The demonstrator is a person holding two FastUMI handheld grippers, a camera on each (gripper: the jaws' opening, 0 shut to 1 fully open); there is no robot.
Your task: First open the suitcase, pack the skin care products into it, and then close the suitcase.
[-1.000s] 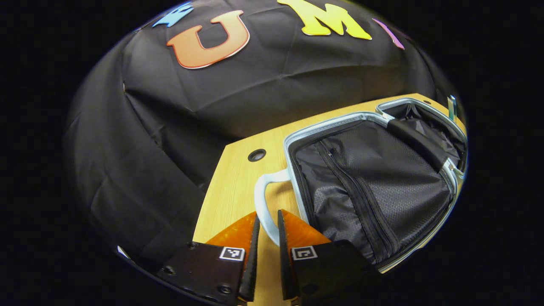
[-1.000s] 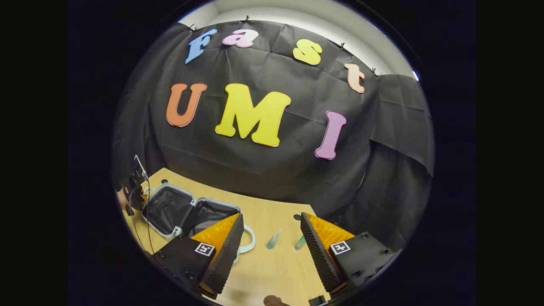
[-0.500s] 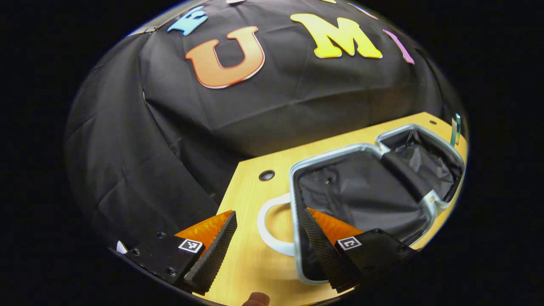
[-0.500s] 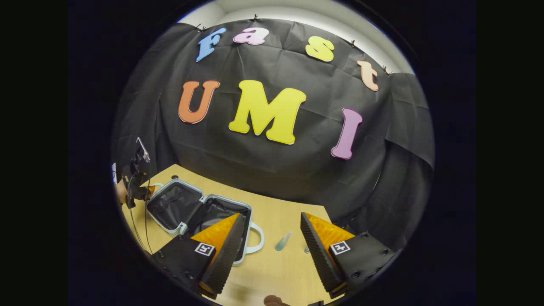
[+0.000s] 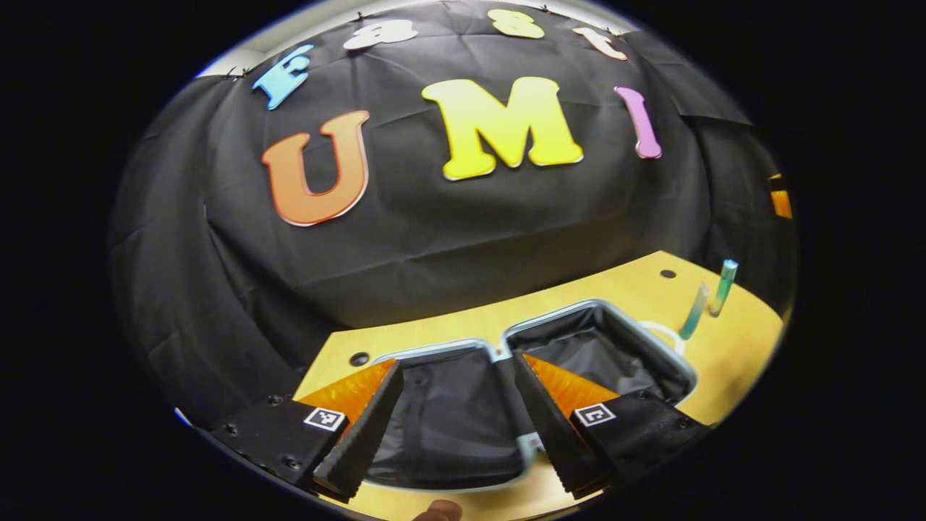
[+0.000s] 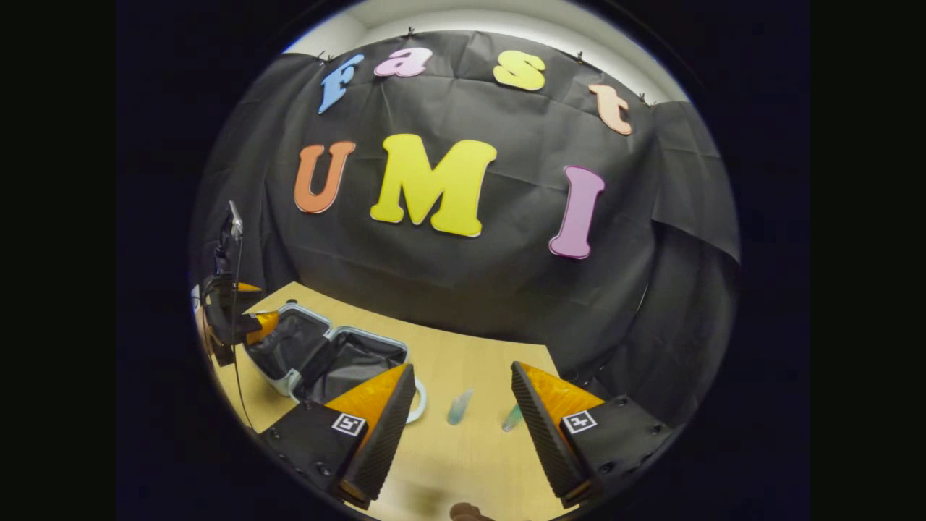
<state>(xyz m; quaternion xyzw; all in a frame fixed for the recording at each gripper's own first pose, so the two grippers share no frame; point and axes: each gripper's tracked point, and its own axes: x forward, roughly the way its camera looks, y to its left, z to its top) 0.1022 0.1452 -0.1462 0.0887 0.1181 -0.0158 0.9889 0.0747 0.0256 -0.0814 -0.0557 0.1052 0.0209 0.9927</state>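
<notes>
The suitcase [image 5: 602, 310] lies open flat on the wooden table [image 5: 731, 354], both halves lined in black with a pale blue rim. My left gripper [image 5: 456, 434] hangs open above its near half, nothing between the fingers. Two slim green-blue skin care tubes [image 5: 694, 311] [image 5: 723, 287] lie beyond the case, by its white handle [image 5: 662, 331]. In the right gripper view the suitcase [image 6: 347, 334] sits at left with the left gripper [image 6: 255, 312] at its far end. The tubes [image 6: 459, 407] [image 6: 512, 417] lie just ahead of my open right gripper [image 6: 463, 434], between its fingers' lines.
The table [image 6: 463, 463] ends at the black cloth wall behind. Small round holes [image 5: 359, 358] [image 5: 668, 273] mark its back corners. A fingertip [image 5: 438, 510] of the holding hand shows at the bottom edge.
My left gripper let go of the white handle, opened, drew back and swung round over the open case. The right gripper stayed open and barely shifted.
</notes>
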